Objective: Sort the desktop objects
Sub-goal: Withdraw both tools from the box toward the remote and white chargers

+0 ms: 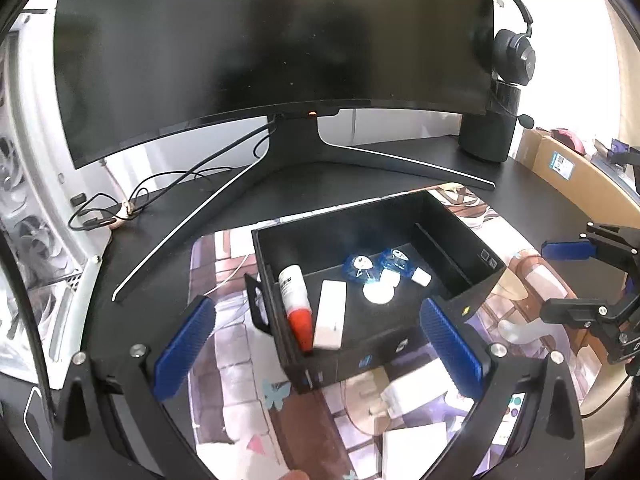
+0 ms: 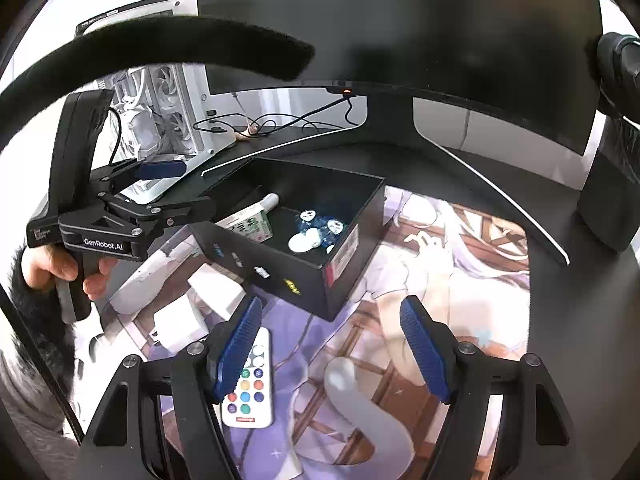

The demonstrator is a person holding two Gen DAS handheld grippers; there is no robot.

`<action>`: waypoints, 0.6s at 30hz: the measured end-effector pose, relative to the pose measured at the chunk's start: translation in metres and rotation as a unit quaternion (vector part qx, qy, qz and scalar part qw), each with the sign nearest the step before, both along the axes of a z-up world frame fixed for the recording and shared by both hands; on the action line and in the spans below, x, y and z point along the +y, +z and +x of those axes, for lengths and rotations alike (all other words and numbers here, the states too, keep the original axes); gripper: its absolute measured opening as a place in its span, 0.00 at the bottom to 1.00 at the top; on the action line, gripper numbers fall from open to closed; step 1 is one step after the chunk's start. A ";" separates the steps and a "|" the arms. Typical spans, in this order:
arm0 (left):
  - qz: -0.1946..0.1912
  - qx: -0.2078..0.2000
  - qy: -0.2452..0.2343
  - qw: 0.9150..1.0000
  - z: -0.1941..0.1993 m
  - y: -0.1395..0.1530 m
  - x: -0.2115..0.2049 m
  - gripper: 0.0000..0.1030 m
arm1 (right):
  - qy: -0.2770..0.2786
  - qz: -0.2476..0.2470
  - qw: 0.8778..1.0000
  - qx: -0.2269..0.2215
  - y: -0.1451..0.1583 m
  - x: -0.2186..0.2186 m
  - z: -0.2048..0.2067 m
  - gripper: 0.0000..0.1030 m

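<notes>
An open black box (image 1: 276, 276) stands on the printed desk mat. Inside lie a white tube with a red cap (image 1: 297, 302), a white carton (image 1: 330, 314), blue packets (image 1: 360, 266), a white disc (image 1: 378, 292) and a small white cap (image 1: 421, 276). My left gripper (image 1: 316, 302) hangs open over the box's near-left part, nothing between its pads. My right gripper (image 2: 332, 306) is open too, just before the box's (image 2: 280, 258) near corner. A white remote with coloured buttons (image 2: 250, 384) lies on the mat under its left finger. White adapter blocks (image 2: 180, 320) rest left of it.
A curved monitor (image 1: 272, 40) on a wide-legged stand (image 1: 400, 156) fills the back. Headphones (image 1: 514, 52) hang on a dark stand at the right, with a cardboard box (image 1: 560, 160) beyond. Cables (image 1: 132, 200) and a white PC case (image 2: 160, 112) sit at the left. A hand (image 2: 64, 268) holds the left gripper.
</notes>
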State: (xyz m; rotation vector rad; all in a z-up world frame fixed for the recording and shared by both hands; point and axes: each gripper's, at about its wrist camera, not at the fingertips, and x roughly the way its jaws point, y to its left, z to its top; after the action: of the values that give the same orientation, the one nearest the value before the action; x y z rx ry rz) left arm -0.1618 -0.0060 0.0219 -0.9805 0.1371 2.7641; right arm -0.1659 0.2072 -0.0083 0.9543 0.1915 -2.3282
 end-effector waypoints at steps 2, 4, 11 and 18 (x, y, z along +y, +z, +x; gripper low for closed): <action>0.004 0.000 0.004 1.000 0.007 -0.003 -0.002 1.00 | 0.002 0.006 1.000 0.008 -0.001 -0.003 0.004 0.72; 0.007 0.002 0.007 1.000 0.014 -0.006 -0.003 1.00 | 0.005 0.011 1.000 0.017 -0.003 -0.007 0.009 0.73; 0.022 -0.012 0.024 0.999 0.032 -0.021 -0.023 1.00 | 0.022 0.020 0.999 0.028 -0.004 -0.015 0.028 0.76; 0.037 -0.018 0.043 0.998 0.047 -0.031 -0.035 1.00 | 0.019 0.022 0.999 0.033 -0.004 -0.013 0.036 0.77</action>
State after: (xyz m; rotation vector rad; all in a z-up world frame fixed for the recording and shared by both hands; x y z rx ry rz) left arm -0.1151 -0.0414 -0.0086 -1.0391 -0.0130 2.8042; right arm -0.1303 0.1937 -0.0120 0.8876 0.2855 -2.3299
